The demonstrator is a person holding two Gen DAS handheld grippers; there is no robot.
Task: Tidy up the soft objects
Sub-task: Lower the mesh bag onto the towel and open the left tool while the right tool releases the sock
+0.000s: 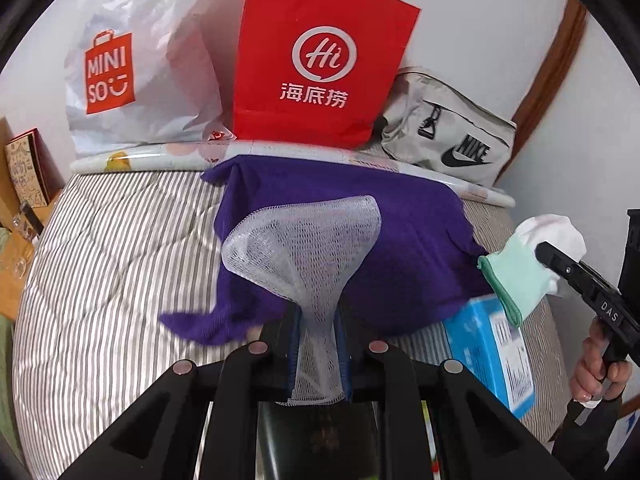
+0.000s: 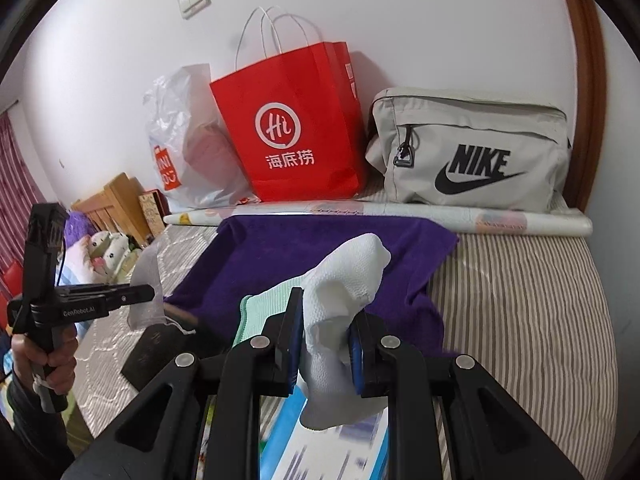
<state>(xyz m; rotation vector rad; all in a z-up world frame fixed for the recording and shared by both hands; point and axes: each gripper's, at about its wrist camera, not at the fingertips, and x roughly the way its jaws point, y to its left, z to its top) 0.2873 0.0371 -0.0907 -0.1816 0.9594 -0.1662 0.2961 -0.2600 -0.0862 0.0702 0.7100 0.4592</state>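
Note:
My left gripper (image 1: 318, 316) is shut on a white mesh pouch (image 1: 304, 236) and holds it above a purple towel (image 1: 416, 216) spread on the striped bed. My right gripper (image 2: 326, 322) is shut on a white sock with a mint-green cuff (image 2: 348, 276), also above the purple towel (image 2: 304, 240). The sock (image 1: 532, 256) and right gripper (image 1: 560, 264) show at the right in the left wrist view. The left gripper (image 2: 148, 294) with the mesh pouch (image 2: 146, 276) shows at the left in the right wrist view.
A red paper bag (image 1: 320, 64), a white Miniso plastic bag (image 1: 136, 64) and a grey Nike bag (image 1: 452, 136) stand along the wall behind a rolled sheet (image 2: 440, 216). A blue box (image 1: 492, 356) lies on the striped bedding (image 2: 520, 300). A black card (image 2: 156, 352) lies near the left.

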